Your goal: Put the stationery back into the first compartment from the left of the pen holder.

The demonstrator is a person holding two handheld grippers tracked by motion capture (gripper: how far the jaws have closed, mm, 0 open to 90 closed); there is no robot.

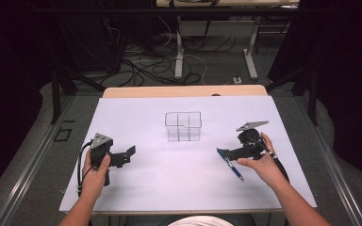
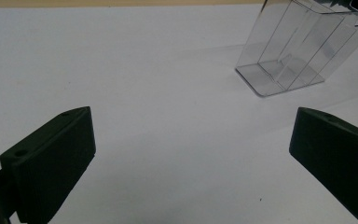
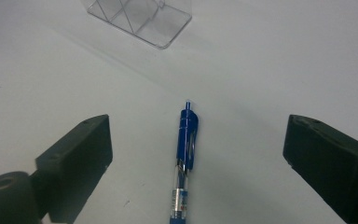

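Right gripper [image 3: 196, 154], jaws spread, straddles the blue pen [image 3: 186, 149] untouched; clear divided box [image 1: 183, 126] stands apart ahead.

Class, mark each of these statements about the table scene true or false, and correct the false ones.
1. The pen lies flat on the table. True.
2. The right hand-held gripper is shut on the pen. False: its jaws stand open, one on each side of the pen, touching nothing.
3. The pen stands inside the clear box. False: it lies on the table, apart from the box.
4. The left hand-held gripper is open with nothing between its jaws. True.
5. The clear box has dividers inside. True.
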